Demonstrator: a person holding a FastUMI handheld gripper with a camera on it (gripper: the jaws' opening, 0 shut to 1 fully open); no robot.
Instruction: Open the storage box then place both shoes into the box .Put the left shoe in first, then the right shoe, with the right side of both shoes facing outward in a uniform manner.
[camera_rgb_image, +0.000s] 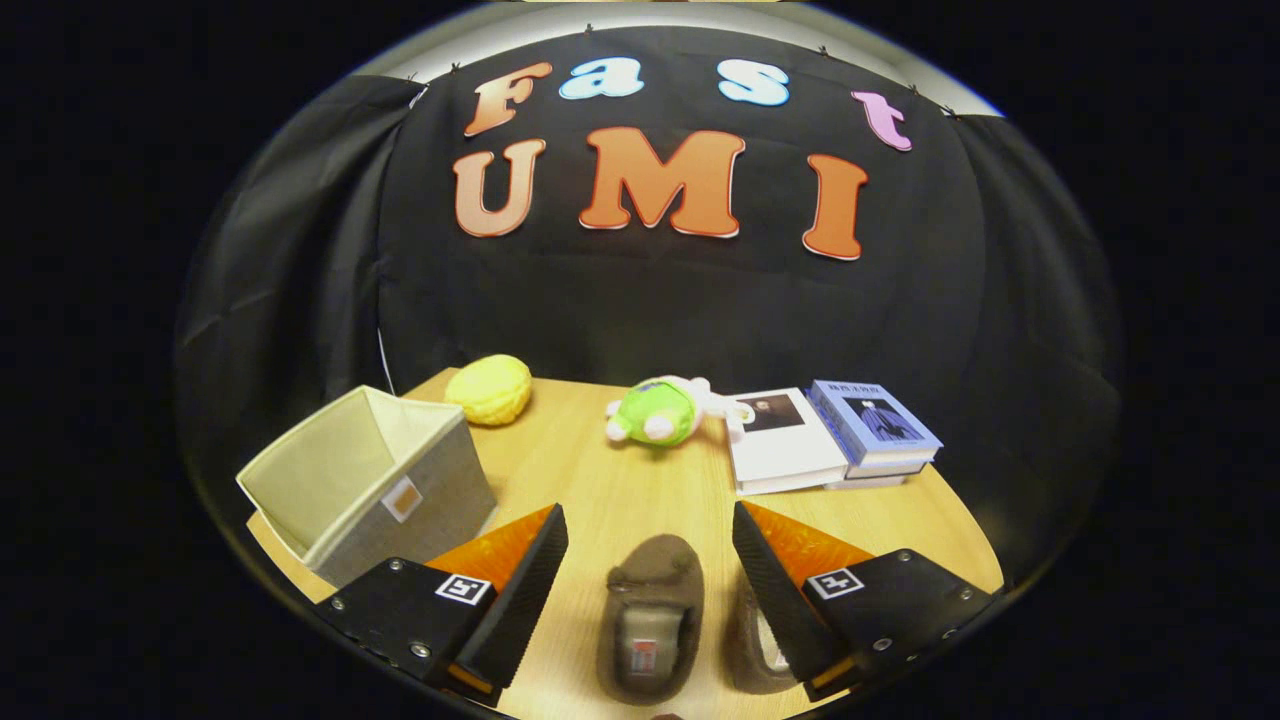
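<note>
My gripper (650, 540) is open, its two black fingers spread wide above the wooden table (600, 480). A grey-brown shoe (652, 620) lies between the fingers, toe pointing away, touched by neither. A second shoe (752, 640) lies just right of it, mostly hidden under the right finger (775, 585). The storage box (370, 485), grey fabric with a cream lining, stands open-topped beyond the left finger, at the table's left side.
A yellow plush ball (490, 388) sits behind the box. A green and white plush toy (665, 410) lies at the table's far middle. Books (830, 435) are stacked at the far right. The black cloth wall stands behind the table.
</note>
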